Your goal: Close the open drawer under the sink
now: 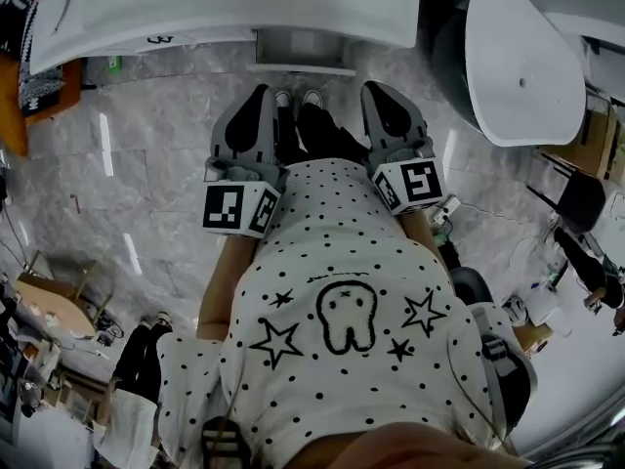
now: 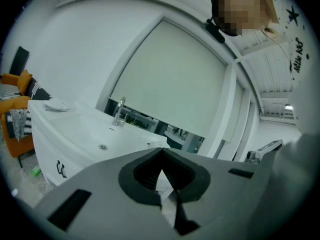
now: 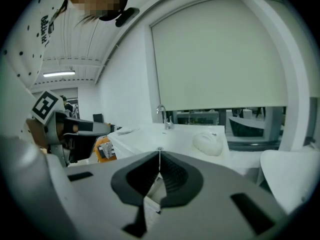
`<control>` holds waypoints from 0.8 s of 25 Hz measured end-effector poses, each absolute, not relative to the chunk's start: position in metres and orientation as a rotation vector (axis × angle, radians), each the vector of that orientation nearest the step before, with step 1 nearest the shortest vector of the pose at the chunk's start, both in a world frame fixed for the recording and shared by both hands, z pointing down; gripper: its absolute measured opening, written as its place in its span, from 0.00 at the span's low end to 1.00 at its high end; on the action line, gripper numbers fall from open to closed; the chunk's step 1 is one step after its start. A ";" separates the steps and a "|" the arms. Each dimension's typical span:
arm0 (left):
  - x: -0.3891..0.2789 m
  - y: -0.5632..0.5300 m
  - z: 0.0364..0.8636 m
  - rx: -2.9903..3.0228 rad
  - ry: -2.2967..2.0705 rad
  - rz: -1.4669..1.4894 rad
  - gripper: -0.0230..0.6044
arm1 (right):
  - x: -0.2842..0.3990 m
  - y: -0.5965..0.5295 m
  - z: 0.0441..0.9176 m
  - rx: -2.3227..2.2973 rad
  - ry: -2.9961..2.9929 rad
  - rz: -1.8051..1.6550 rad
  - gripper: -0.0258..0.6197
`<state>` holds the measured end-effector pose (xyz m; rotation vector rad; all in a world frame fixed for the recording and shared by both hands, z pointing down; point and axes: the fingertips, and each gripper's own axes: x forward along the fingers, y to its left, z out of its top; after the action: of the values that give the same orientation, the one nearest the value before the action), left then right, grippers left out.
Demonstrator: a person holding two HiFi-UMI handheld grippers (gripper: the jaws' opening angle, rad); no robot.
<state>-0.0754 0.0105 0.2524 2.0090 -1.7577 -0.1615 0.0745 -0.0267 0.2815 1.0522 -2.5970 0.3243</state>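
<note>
Drawer (image 1: 303,52) open, jutting from under sink (image 1: 195,13) at top of head view, untouched. Left hand-held gripper (image 1: 256,101) and right hand-held gripper (image 1: 379,96) near waist, jaws together on nothing, clear of drawer. Likely approach step; next: lower closed jaws to drawer front, push straight in.

Open marble floor (image 1: 146,154) leads to the drawer (image 1: 301,47); a white oval fixture (image 1: 522,66) crowds the right.

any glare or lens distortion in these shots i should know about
Head view: sharp, but white glare streaks lie on the marble floor. Left gripper view: fisheye bows the window blind, corners black. Right gripper view: same bowing and dark corners; ceiling light strip blown out.
</note>
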 end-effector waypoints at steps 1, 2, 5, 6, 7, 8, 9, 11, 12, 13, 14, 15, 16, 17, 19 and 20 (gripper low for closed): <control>-0.077 0.012 0.253 1.995 -1.768 -0.162 0.05 | 0.075 -0.026 0.282 1.049 -2.598 0.328 0.06; -0.078 0.013 0.254 1.981 -1.778 -0.165 0.05 | 0.076 -0.025 0.283 1.045 -2.600 0.332 0.06; -0.077 0.016 0.255 1.959 -1.795 -0.164 0.05 | 0.081 -0.025 0.284 1.044 -2.606 0.339 0.06; -0.075 0.016 0.255 1.960 -1.796 -0.159 0.05 | 0.083 -0.025 0.284 1.047 -2.608 0.343 0.06; -0.073 0.016 0.255 1.963 -1.797 -0.152 0.05 | 0.085 -0.025 0.284 1.050 -2.609 0.346 0.06; -0.070 0.016 0.254 1.968 -1.797 -0.145 0.05 | 0.087 -0.025 0.284 1.051 -2.611 0.347 0.06; -0.068 0.016 0.253 1.974 -1.797 -0.138 0.05 | 0.089 -0.025 0.283 1.052 -2.612 0.346 0.06; -0.065 0.017 0.249 1.990 -1.799 -0.129 0.05 | 0.091 -0.024 0.279 1.061 -2.619 0.344 0.06; -0.064 0.018 0.244 1.998 -1.804 -0.130 0.05 | 0.092 -0.023 0.275 1.069 -2.623 0.343 0.06; -0.064 0.019 0.240 2.003 -1.811 -0.132 0.05 | 0.093 -0.022 0.272 1.076 -2.626 0.340 0.06; -0.065 0.019 0.238 2.007 -1.818 -0.136 0.05 | 0.094 -0.023 0.270 1.083 -2.628 0.336 0.06; -0.065 0.018 0.237 2.011 -1.823 -0.139 0.04 | 0.095 -0.024 0.270 1.090 -2.630 0.333 0.06; -0.064 0.015 0.238 2.016 -1.826 -0.141 0.05 | 0.097 -0.026 0.271 1.098 -2.632 0.331 0.06; -0.064 0.011 0.239 2.026 -1.828 -0.139 0.05 | 0.098 -0.028 0.272 1.107 -2.632 0.329 0.06; -0.063 0.005 0.240 2.057 -1.834 -0.107 0.05 | 0.101 -0.032 0.273 1.127 -2.633 0.326 0.06; -0.064 0.003 0.240 2.072 -1.840 -0.073 0.05 | 0.102 -0.034 0.272 1.136 -2.632 0.324 0.06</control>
<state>-0.0644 0.0028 0.2399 2.0725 -1.8396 -0.0727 0.1024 -0.0337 0.2718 1.1358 -2.6324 0.3236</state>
